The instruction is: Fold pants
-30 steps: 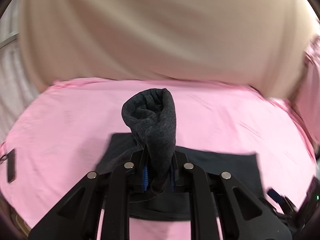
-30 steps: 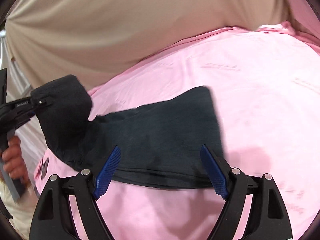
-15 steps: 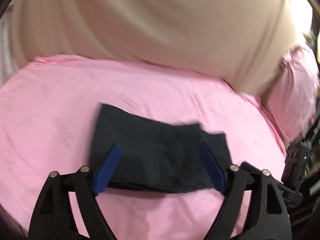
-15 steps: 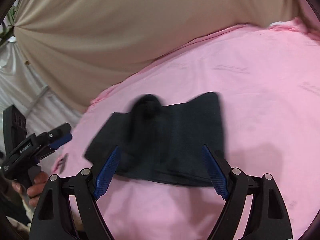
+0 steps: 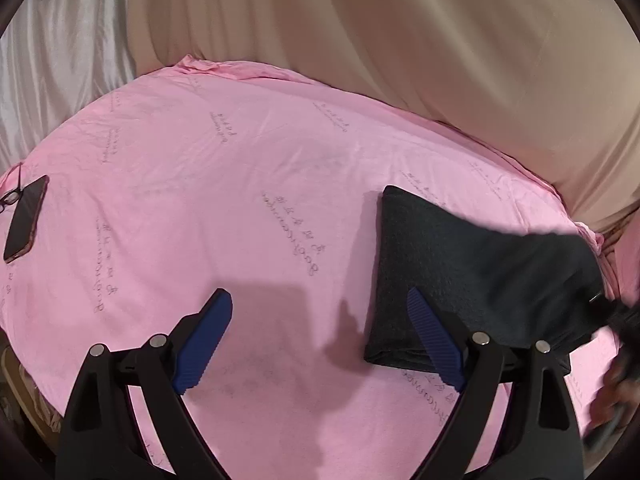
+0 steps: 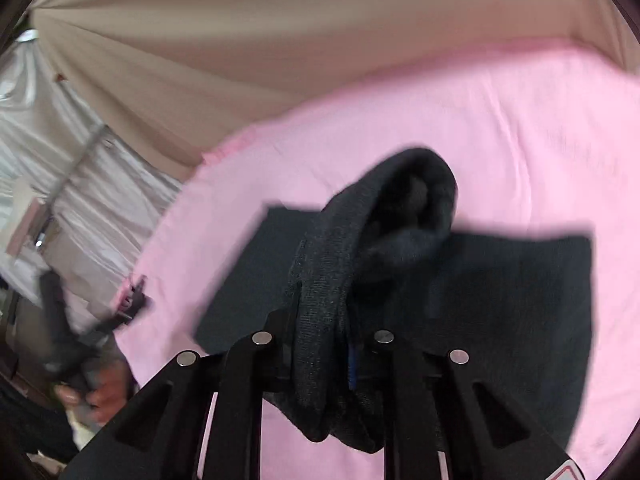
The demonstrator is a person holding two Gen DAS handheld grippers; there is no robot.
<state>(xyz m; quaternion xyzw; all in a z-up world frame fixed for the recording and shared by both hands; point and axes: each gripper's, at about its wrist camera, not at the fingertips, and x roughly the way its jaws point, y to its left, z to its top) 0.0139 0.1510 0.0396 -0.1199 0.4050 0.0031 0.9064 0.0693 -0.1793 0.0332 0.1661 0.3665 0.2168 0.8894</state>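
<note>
— On the pink bedsheet [image 5: 248,184], where are the pants [image 5: 460,276]?
— Folded flat, right of my left tongs [image 5: 316,340], which gape wide, holding nothing.
— Your right tongs [image 6: 320,344]?
— Clamped on a bunched fold of them.
</note>
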